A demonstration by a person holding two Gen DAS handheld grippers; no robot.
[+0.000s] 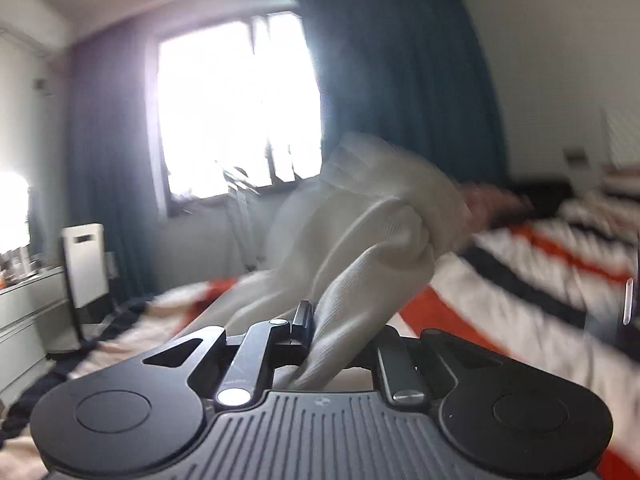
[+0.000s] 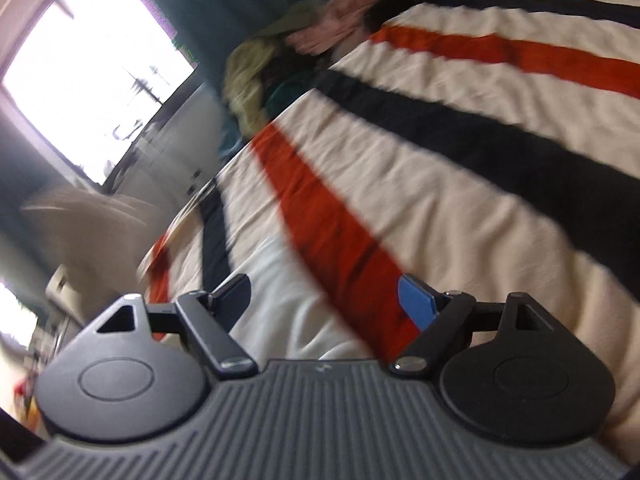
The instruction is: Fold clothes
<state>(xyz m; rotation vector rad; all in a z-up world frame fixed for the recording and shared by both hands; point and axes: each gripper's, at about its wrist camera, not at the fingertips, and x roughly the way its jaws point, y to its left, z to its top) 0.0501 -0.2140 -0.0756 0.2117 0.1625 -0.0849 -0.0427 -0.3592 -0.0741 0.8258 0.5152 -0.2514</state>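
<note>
Our left gripper (image 1: 320,332) fingers clamp a white garment (image 1: 360,232), lifted ahead; right gripper (image 2: 324,300) fingers apart over the bed (image 2: 460,200). One-sided hold may let the cloth slip or bunch.

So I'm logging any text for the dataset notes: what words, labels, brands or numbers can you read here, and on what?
None can be read.
Left gripper: a small round emblem on its ribbed body, too small to read.
Right gripper: a similar mark, blurred.
White garment, striped bedcover, white panel by the window: no legible print.
</note>
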